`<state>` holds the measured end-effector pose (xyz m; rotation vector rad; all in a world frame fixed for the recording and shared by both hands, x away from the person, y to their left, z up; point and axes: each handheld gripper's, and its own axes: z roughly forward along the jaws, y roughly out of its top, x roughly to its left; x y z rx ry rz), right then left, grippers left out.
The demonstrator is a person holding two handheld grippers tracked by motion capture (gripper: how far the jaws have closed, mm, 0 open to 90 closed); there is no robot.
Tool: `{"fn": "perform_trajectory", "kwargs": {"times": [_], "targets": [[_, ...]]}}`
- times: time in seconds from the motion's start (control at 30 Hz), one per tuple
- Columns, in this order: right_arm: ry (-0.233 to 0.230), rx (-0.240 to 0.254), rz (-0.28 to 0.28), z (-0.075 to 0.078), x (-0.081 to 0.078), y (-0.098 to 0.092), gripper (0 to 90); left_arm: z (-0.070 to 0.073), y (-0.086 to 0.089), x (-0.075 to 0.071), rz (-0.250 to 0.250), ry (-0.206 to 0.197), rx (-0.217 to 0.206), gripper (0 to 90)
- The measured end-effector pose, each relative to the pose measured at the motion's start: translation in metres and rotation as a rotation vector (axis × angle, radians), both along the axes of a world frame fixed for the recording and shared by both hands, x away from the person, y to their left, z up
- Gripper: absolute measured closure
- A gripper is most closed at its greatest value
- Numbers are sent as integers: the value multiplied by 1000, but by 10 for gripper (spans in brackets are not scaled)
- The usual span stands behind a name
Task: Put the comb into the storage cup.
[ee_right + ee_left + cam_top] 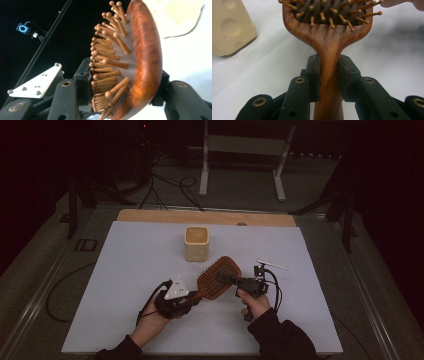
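A wooden paddle hairbrush (219, 277) with wooden pins is held above the white mat (120, 315) between both grippers. My left gripper (194, 297) is shut on its handle (329, 72), one pad pressing on each side. My right gripper (229, 278) is shut across the brush head (146, 57): one jaw sits on the pin tips, the other on the wooden back. In the right gripper view the brush head stands on edge with its pins pointing left. A hand holds each gripper from the near edge.
A cream square container (196, 243) stands on the mat just behind the brush; in the left gripper view the container (229, 25) sits at the upper left. A thin white stick (272, 264) lies right of the brush. A metal frame (245, 150) stands on the floor beyond the table.
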<state>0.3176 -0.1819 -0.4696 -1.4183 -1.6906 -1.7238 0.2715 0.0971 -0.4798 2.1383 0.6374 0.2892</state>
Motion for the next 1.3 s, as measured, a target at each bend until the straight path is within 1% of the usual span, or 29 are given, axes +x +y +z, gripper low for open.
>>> {"fn": "perform_trajectory", "kwargs": {"times": [0.13, 0.27, 0.3, 0.33, 0.37, 0.4, 0.43, 0.47, 0.53, 0.6, 0.63, 0.67, 0.7, 0.73, 0.77, 0.8, 0.83, 0.87, 0.9, 0.93, 0.97, 1.0, 1.03, 1.07, 1.1, 1.17, 1.23, 1.27, 1.3], "targets": [[-20, -25, -6, 4, -3, 1, 513, -1, -1, 0, 0, 2, -7, 733], [-30, -30, 0, 7, -3, 1, 519, -1, -1, -1, 2, -8, -9, 732], [-28, -23, -3, 7, -3, 1, 519, 0, -1, 0, -2, 1, -15, 732], [-28, -23, -5, 8, -4, 0, 519, 0, -1, -1, -1, -3, -13, 731], [-40, -30, -5, 8, -4, 1, 519, -1, -1, -1, -2, -3, -16, 729], [-39, -32, -4, 10, -4, 1, 520, -1, -1, 0, -10, 8, -25, 727], [-52, -42, 1, 11, -5, 2, 522, -2, -1, 0, -10, 16, -31, 724], [-52, -42, 1, 11, -5, 2, 522, -2, -1, 0, -10, 16, -31, 722], [-83, -62, 8, 16, -5, 3, 526, -3, 0, 3, -3, 38, -41, 658], [-85, -58, -1, 18, -5, 2, 528, -4, 2, 4, -2, 49, -51, 548], [-85, -58, -1, 18, -5, 2, 528, -4, 2, 4, -2, 49, -51, 505], [-92, -58, -2, 20, -4, 1, 528, -4, 3, 5, -9, 52, -44, 505], [-101, -61, -10, 23, -4, -1, 528, -3, 3, 5, 5, 42, -36, 429], [-121, -69, -20, 28, -4, -3, 527, -2, 6, 5, 16, 49, -53, 401], [-122, -67, -25, 29, -3, -5, 528, -1, 7, 6, 23, 50, -49, 356], [-122, -67, -25, 29, -3, -5, 528, -1, 7, 6, 23, 50, -49, 339], [-138, -62, -33, 34, -2, -8, 527, 0, 9, 7, 24, 55, -37, 306], [-140, -62, -36, 36, -2, -10, 527, 0, 10, 6, 29, 48, -29, 279], [-152, -64, -40, 39, -2, -11, 527, 0, 10, 6, 29, 48, -29, 279], [-152, -64, -40, 39, -2, -11, 527, 0, 11, 6, 17, 50, -25, 279], [-177, -76, -57, 45, -2, -14, 526, 0, 12, 5, 11, 38, -1, 206], [-180, -78, -59, 46, -2, -15, 526, -1, 13, 4, 3, 46, 8, 197], [-186, -78, -68, 48, -2, -16, 526, -1, 15, 4, 10, 46, 13, 175], [-196, -76, -73, 51, -2, -18, 525, -1, 15, 4, 10, 46, 13, 167], [-197, -73, -76, 53, -1, -19, 526, -2, 18, 4, 23, 57, 7, 161], [-216, -79, -81, 57, -1, -21, 525, -3, 22, 4, 14, 59, 7, 148], [-234, -86, -89, 62, 0, -22, 526, -3, 25, 4, 1, 64, 8, 41], [-240, -85, -91, 64, 0, -23, 526, -3, 26, 4, 3, 59, 10, 32], [-242, -83, -92, 66, 0, -23, 525, -3, 28, 4, 13, 41, 9, 23]]}}
